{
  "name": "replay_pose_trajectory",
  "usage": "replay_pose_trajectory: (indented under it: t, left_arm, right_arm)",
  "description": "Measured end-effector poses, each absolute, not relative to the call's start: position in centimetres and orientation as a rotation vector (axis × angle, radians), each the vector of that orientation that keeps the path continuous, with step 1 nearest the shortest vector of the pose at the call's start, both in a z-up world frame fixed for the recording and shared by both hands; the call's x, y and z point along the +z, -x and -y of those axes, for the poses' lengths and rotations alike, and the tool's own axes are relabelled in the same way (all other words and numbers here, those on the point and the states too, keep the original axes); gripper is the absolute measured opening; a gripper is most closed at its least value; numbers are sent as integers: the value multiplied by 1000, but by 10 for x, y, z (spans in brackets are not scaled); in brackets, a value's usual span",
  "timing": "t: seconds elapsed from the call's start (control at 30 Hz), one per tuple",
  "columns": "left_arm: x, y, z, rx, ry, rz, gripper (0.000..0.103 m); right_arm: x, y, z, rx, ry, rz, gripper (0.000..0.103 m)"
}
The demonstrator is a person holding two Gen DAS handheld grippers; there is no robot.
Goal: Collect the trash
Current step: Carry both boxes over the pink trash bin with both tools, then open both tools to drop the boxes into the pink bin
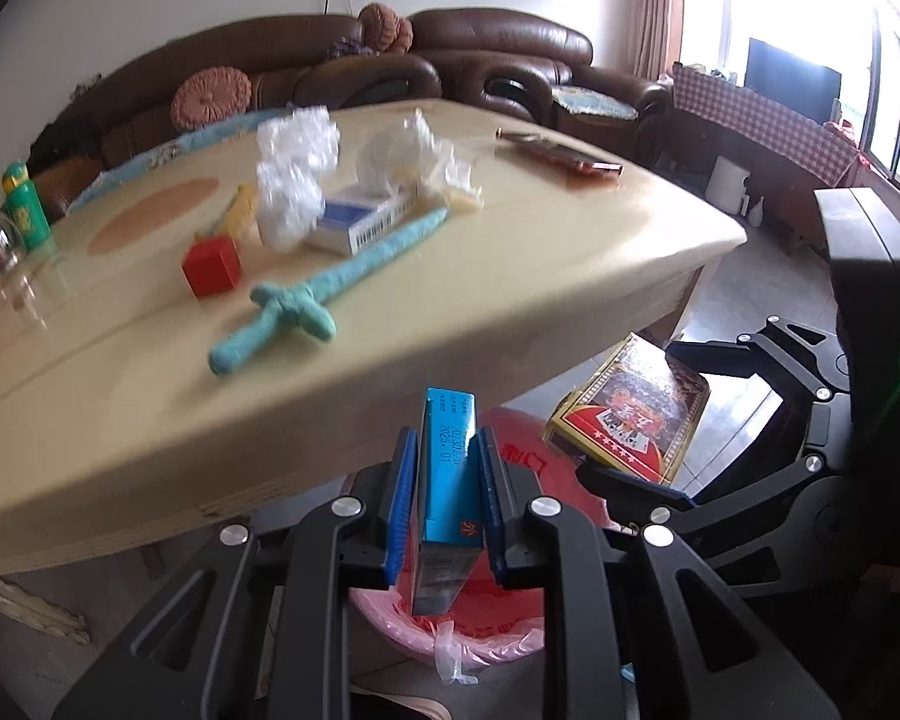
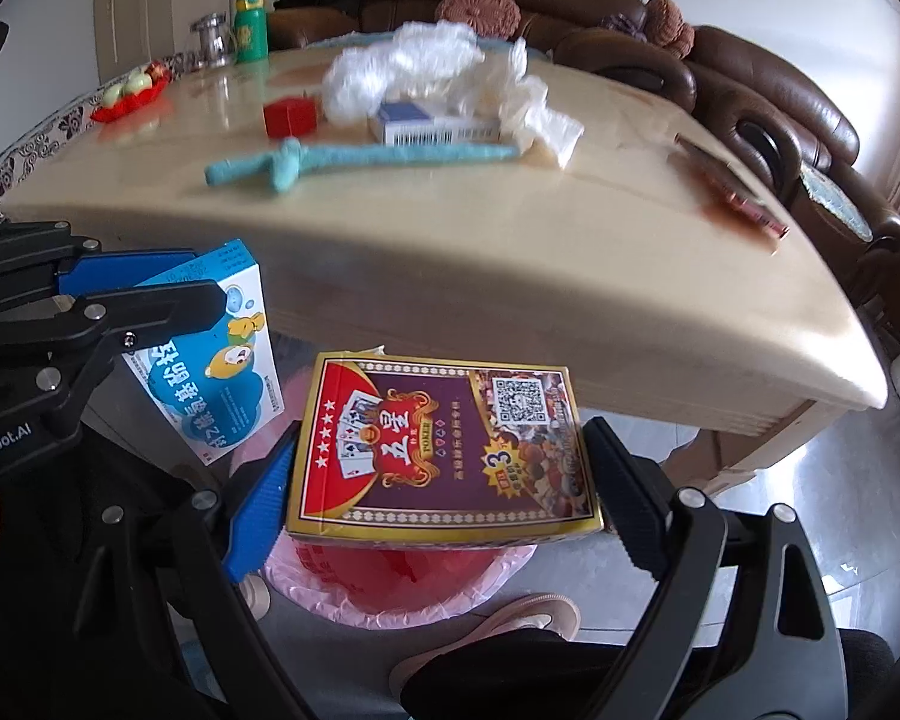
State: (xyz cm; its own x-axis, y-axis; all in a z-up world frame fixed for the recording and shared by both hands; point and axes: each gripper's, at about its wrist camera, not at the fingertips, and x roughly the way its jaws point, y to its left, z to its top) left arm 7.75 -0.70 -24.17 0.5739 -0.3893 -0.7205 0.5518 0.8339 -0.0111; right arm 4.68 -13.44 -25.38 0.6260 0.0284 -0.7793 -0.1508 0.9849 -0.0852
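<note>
My left gripper [image 1: 447, 480] is shut on a blue medicine box [image 1: 447, 468], held edge-up above a bin lined with a pink bag [image 1: 498, 642]. The box also shows in the right wrist view [image 2: 222, 372], with the left gripper [image 2: 150, 294] on it. My right gripper [image 2: 444, 480] is shut on a red and purple playing card box [image 2: 444, 450], held flat above the same bin [image 2: 402, 588]. That card box shows in the left wrist view [image 1: 630, 414]. Crumpled plastic [image 1: 294, 180] and crumpled tissue [image 1: 414, 156] lie on the beige table [image 1: 390, 360].
On the table lie a teal toy sword [image 1: 324, 288], a red cube [image 1: 210, 267], a blue and white box [image 1: 360, 222], a phone [image 1: 564, 156] and a green bottle [image 1: 24, 204]. A brown sofa [image 1: 498, 54] stands behind. A shoe [image 2: 498, 630] is beside the bin.
</note>
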Motion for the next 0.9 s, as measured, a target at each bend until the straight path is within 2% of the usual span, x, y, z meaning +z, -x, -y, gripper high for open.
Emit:
replay_pose_trajectory:
  t: [0.9]
  left_arm:
    - [-321,-134,22,-523,-213,-1023,21]
  right_arm:
    - [-333,-97,121,206,210,-1066,88]
